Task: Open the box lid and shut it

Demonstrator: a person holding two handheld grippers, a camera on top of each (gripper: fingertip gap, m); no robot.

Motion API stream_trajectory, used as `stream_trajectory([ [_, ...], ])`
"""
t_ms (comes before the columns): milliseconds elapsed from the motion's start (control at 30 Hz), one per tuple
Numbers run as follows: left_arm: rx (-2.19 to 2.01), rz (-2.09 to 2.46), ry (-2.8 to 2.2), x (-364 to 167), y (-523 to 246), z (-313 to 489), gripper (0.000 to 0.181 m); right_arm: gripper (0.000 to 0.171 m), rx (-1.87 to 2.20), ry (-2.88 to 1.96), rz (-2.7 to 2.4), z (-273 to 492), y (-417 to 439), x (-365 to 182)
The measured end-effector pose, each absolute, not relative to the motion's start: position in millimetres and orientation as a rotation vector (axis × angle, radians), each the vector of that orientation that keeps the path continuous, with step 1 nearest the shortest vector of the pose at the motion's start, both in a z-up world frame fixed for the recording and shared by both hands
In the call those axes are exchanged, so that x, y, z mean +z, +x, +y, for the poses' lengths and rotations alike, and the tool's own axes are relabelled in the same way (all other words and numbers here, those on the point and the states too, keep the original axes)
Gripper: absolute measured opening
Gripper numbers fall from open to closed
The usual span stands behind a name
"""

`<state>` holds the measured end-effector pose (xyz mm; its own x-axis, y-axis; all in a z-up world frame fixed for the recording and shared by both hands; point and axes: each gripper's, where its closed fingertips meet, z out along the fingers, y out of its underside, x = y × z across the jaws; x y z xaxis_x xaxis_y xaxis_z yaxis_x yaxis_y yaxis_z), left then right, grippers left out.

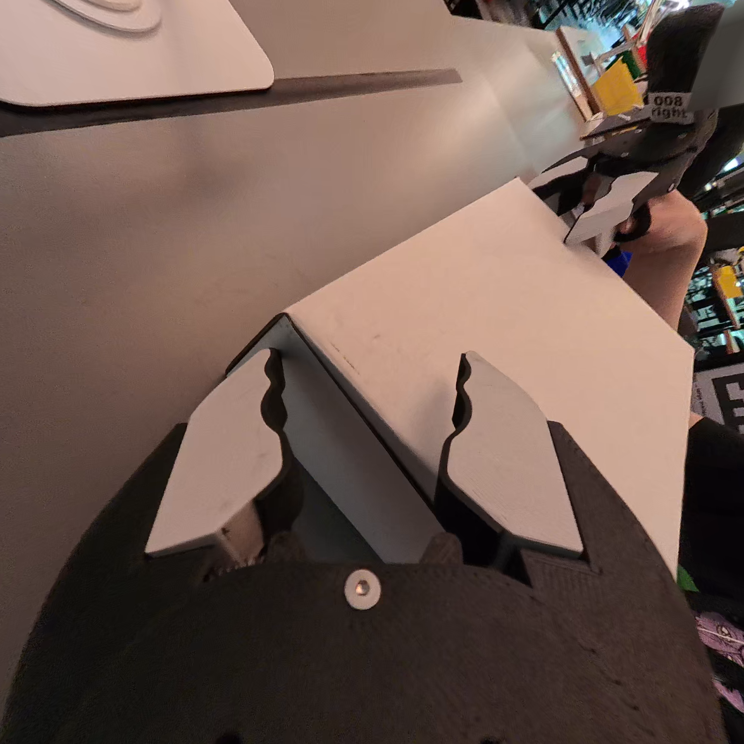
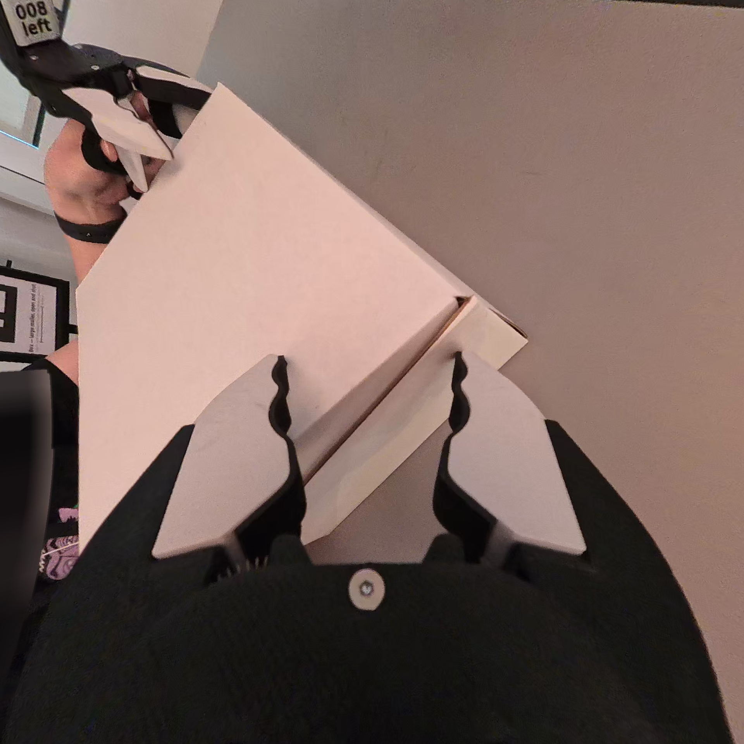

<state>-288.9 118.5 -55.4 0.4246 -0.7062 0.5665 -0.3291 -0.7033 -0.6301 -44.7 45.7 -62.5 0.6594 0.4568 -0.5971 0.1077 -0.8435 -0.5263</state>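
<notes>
A flat white cardboard box lies on the grey table. Its lid fills the middle of the left wrist view and also shows in the right wrist view. My left gripper is open and astride one side edge of the box, one finger beside the side wall and one over the lid. My right gripper is open and astride the opposite edge, where a narrow gap shows between the lid and the base wall. Each gripper also shows far off in the other's view: the right gripper and the left gripper.
A white rounded mat lies at the far left on the table, with a dark strip beside it. A black-and-white printed card stands by the box's near side. A person's hands hold both grippers. Grey table surface extends beyond the box.
</notes>
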Motion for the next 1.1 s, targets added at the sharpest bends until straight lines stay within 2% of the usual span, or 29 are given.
stream_trajectory([
  [200,-1.001,0.976,-2.312,-67,-290,115,0.078,0.071,0.964,-2.412,-0.526,48,-45,-68],
  [600,-1.195,1.205,-2.438,-65,-320,65,0.082,0.084,1.084,-2.397,-0.697,4,-40,-55],
  [667,-1.184,1.258,-2.473,-71,-324,57,0.087,0.084,1.068,-2.439,-0.767,-6,-42,-63],
  [1100,-1.339,1.32,-2.496,-82,-322,45,0.086,0.091,1.229,-2.52,-0.741,-13,-47,-91],
])
